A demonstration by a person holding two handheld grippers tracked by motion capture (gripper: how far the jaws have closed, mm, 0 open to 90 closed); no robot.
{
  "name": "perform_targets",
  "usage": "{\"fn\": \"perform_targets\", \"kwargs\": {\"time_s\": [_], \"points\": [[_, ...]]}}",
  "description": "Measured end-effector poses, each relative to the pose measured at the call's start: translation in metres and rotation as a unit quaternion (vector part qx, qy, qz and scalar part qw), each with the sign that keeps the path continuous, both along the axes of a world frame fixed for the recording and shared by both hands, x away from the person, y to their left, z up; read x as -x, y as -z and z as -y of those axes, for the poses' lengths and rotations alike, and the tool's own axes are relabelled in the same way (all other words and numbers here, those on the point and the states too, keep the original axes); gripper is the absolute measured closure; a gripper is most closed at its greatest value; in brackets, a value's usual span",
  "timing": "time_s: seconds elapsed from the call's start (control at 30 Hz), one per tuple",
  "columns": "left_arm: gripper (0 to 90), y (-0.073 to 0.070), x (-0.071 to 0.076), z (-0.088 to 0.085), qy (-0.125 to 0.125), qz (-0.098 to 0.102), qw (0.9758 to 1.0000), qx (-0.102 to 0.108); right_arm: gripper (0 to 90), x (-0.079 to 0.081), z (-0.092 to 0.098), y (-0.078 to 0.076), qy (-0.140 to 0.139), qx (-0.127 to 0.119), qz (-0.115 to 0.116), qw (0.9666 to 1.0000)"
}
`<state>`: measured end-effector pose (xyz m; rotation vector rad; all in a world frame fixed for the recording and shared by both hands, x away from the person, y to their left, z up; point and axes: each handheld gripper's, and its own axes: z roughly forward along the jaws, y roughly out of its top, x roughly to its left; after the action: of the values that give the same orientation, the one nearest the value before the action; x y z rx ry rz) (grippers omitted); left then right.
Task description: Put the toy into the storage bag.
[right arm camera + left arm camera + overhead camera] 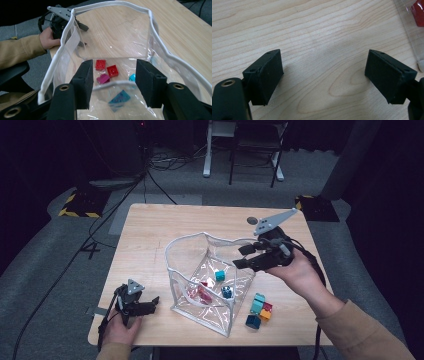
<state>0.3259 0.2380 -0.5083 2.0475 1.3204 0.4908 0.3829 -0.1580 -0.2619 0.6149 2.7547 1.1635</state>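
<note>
A clear plastic bag (pixel 171 270) with white trim stands open in the middle of the wooden table (pixel 150 230). Inside lie a teal brick (pixel 220 275), a red brick (pixel 203 295) and a blue brick (pixel 227 292). My right gripper (pixel 241 257) hovers open over the bag's right rim. In the right gripper view that gripper (pixel 113 72) has its jaws on either side of the bag's near edge (pixel 112 84), unclamped, with two red bricks (pixel 112 70), a magenta brick (pixel 103 78) and teal bricks (pixel 119 98) beyond. My left gripper (pixel 152 304) rests open near the front left corner, with bare wood between its jaws (pixel 324 72).
Several loose bricks lie on the table to the right of the bag: teal (pixel 257 303), red (pixel 268 307), orange (pixel 264 315) and dark blue (pixel 252 321). A dark round spot (pixel 252 220) marks the far right of the table. Cables run over the grey floor (pixel 60 265) at left.
</note>
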Motion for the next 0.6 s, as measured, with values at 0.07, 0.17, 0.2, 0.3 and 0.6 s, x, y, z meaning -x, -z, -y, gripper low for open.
{"fn": "perform_targets", "kwargs": {"time_s": [0.07,0.17,0.2,0.3,0.6], "points": [[15.3,0.0,0.0,0.0,0.0,0.0,1.0,0.0,49.2,0.005,0.012,0.0,0.006,-0.008,0.002,0.9999],[15.3,0.0,0.0,0.0,0.0,-0.001,1.0,0.0,49.0,0.01,0.028,0.002,0.016,-0.015,0.005,0.9998],[15.3,0.0,0.0,0.0,0.0,-0.001,1.0,0.0,49.0,0.011,0.032,0.003,0.02,-0.016,0.005,0.9997],[15.3,0.0,0.0,0.0,0.0,-0.001,1.0,0.001,48.4,0.013,0.044,0.007,0.031,-0.017,0.004,0.9994],[15.4,0.0,0.0,0.0,0.0,-0.001,1.0,0.001,47.7,0.02,0.07,0.016,0.057,-0.02,0.011,0.9981]]}}
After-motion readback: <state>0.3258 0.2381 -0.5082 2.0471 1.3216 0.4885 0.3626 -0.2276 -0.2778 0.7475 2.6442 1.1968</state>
